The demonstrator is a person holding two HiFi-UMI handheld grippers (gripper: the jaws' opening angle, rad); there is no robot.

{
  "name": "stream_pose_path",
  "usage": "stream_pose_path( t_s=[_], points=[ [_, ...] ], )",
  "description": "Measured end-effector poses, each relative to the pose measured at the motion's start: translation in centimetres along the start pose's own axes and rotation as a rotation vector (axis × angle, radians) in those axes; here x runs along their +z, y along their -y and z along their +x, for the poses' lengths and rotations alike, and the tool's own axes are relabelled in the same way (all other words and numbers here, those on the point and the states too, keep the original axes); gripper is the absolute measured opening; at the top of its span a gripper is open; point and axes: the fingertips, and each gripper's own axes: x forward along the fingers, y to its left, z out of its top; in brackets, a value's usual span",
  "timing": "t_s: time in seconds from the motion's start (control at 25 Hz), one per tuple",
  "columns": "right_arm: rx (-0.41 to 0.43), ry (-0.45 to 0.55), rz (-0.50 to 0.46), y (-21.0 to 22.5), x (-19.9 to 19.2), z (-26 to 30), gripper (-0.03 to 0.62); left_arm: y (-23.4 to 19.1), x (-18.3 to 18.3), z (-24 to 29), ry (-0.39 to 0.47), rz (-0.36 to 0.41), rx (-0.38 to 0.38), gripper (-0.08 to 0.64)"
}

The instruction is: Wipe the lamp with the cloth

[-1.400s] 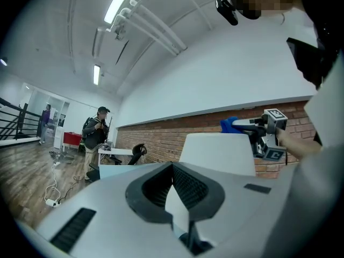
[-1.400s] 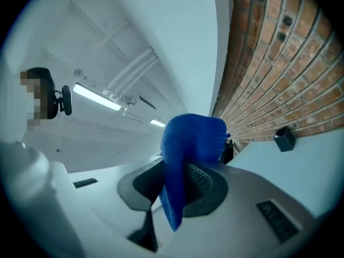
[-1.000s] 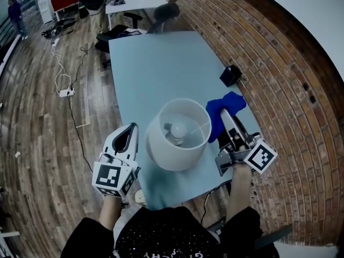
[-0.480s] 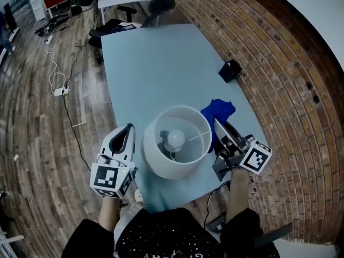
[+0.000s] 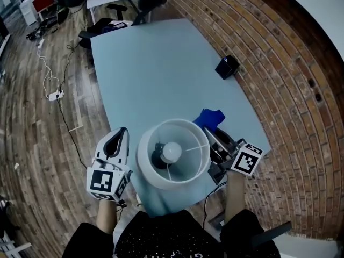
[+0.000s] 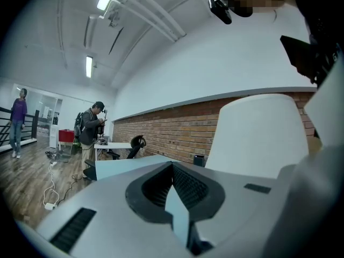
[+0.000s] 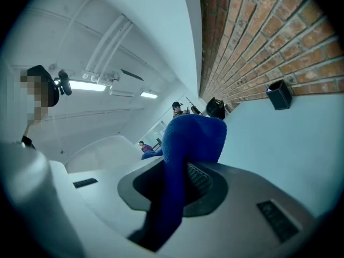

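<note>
**Lamp upright between grippers, cloth pinched, tipping risk at near edge**

Lamp (image 5: 173,153) stands on the light-blue worktop (image 5: 156,69), at its near end close to the edge by the person, between the two grippers. Long axis is vertical. The white shade opens straight up at the head camera, with the bulb (image 5: 172,151) pointing up inside it and thin wire spokes across the opening.

Right gripper (image 5: 214,140) has its fingers clamped on the blue cloth (image 5: 209,118). The right gripper view shows the fabric running up between the pads and bunching past the tips. The cloth sits just beside the shade's far-right rim; I can't tell if it touches.

Left gripper (image 5: 120,133) has its fingers closed together with nothing between them. It is just beside the shade's left side and not bracing it, as far as the views show.

A small black box (image 5: 227,67) sits well apart, by the brick wall.

Risks, as I judge them:
- A sideways wipe on the shade could tilt or slide the lamp. It is top-heavy, near the edge, and nothing holds it.
- Loose cloth could snag on the spokes or bulb if dragged over the rim.
- The pinch takes in only a narrow strip of fabric, so friction on the shade might pull the cloth free.
- The closed left fingers could knock the shade if they swing in.
</note>
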Motion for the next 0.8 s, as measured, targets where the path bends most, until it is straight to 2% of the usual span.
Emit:
stream_pose_path(
  t_s=[0.4,0.56,0.68,0.8],
  points=[
    [-0.091,-0.073,0.044,4.8,-2.7,0.5,0.074,-0.6,-1.1,1.8,-0.038,0.000,-0.007,0.009],
    [-0.114,-0.075,0.089,6.6,-2.4,0.2,0.074,-0.8,-0.9,2.2,-0.050,0.012,-0.002,0.009],
    [-0.121,-0.106,0.018,5.9,-0.5,0.3,0.074,-1.1,1.1,2.4,-0.035,0.036,0.001,0.009],
    [-0.031,-0.126,-0.067,2.5,2.9,1.4,0.074,-1.5,4.1,2.6,-0.003,0.057,0.004,0.009]
  ],
)
